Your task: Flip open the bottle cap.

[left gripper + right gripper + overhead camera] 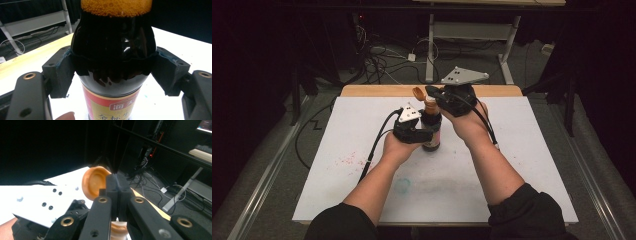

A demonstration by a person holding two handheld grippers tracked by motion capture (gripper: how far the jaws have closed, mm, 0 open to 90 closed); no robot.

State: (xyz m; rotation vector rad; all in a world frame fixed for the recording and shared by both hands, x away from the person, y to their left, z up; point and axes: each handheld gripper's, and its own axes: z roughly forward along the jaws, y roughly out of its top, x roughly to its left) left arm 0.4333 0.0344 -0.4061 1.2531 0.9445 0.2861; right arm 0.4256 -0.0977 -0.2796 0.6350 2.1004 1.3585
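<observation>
The left gripper (pixel 111 65) clamps the upright bottle (pixel 112 50) at mid-table while the closed right gripper (pixel 117 182) pinches its hinged cap (pixel 93 182); the lift should stay slow, bottle held steady.

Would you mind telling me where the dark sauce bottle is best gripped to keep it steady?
Grip the bottle at its rounded shoulder, from the side, just above the label. It stands upright, and the left gripper already clamps it there, pads on opposite sides, leaving the neck free.
</observation>
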